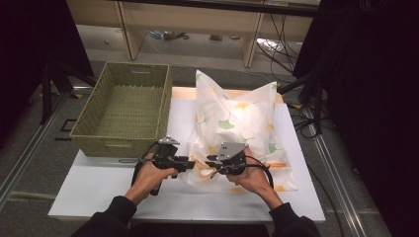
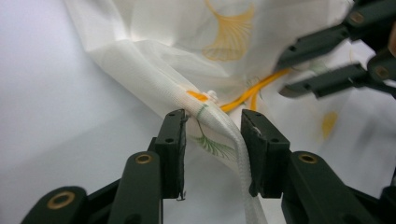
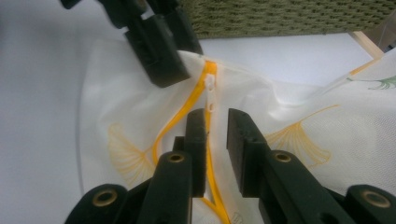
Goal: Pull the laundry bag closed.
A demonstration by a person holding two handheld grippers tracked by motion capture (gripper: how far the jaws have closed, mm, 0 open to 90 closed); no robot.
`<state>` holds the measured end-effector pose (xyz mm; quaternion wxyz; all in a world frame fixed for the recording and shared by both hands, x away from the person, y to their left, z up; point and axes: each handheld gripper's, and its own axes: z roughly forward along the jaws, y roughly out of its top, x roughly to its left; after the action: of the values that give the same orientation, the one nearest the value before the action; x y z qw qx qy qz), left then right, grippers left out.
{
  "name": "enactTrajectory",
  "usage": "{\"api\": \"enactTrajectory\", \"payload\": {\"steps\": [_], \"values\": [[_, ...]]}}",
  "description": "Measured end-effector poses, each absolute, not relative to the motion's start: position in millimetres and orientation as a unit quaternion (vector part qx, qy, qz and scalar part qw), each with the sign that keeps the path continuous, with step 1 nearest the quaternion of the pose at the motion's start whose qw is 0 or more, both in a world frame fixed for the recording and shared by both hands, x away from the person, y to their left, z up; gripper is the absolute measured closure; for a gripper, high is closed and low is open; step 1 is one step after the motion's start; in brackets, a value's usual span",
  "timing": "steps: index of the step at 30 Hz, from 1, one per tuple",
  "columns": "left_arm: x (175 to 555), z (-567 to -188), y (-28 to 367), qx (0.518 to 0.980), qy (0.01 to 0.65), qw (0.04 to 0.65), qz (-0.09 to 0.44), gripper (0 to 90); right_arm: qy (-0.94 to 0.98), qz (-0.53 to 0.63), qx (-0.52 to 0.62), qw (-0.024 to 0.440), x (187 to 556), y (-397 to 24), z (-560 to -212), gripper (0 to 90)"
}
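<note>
Both hand-held grippers work at the near corner of a white pillowcase (image 1: pixel 237 123) printed with yellow and green ginkgo leaves, which holds a pillow and lies on the white bench (image 1: pixel 99 187) to the right of a green woven basket (image 1: pixel 126 108).

In the left gripper view, the left hand-held gripper (image 2: pixel 212 126) has its jaws partly apart with a bunched fold of the pillowcase's edge (image 2: pixel 219 135) between them. The fabric lies against the left pad, while a narrow gap shows beside the right pad, so the jaws stand open around the cloth and do not pinch it. In the high view this left hand-held gripper (image 1: pixel 190 162) sits at the case's lower left corner, held by the person's left hand (image 1: pixel 150 177).

The right hand-held gripper (image 3: pixel 215 123) has its jaws narrowly apart over the orange zipper (image 3: pixel 208 93) and its small white pull (image 3: pixel 211 84). The zipper tape runs down between the pads; whether they press on it I cannot tell. In the high view the right hand-held gripper (image 1: pixel 210 163) faces the left one, tips close together, gripped by the right hand (image 1: pixel 254 180) resting on the pillowcase.

The basket stands just beside the pillowcase, on the bench's left rear corner.
</note>
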<state>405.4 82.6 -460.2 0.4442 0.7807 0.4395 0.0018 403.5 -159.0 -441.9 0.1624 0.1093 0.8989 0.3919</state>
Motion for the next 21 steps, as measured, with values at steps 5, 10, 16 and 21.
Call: {"api": "enactTrajectory", "payload": {"steps": [5,10,16,21], "values": [[406,-462,79,0.8,0.426,0.421,0.035,61.5,0.902,0.386,0.105,0.163,405,-162,-442,76.7],[407,-463,77,0.795,0.428,0.429,0.031,68.5,0.904,0.381,0.103,0.164,404,-162,-443,76.4],[404,-456,78,0.802,0.402,0.439,0.046,76.3,0.905,0.38,0.105,0.16,405,-163,-444,76.0],[399,-445,74,0.82,0.348,0.449,0.068,80.7,0.907,0.379,0.103,0.154,405,-162,-445,74.6]]}}
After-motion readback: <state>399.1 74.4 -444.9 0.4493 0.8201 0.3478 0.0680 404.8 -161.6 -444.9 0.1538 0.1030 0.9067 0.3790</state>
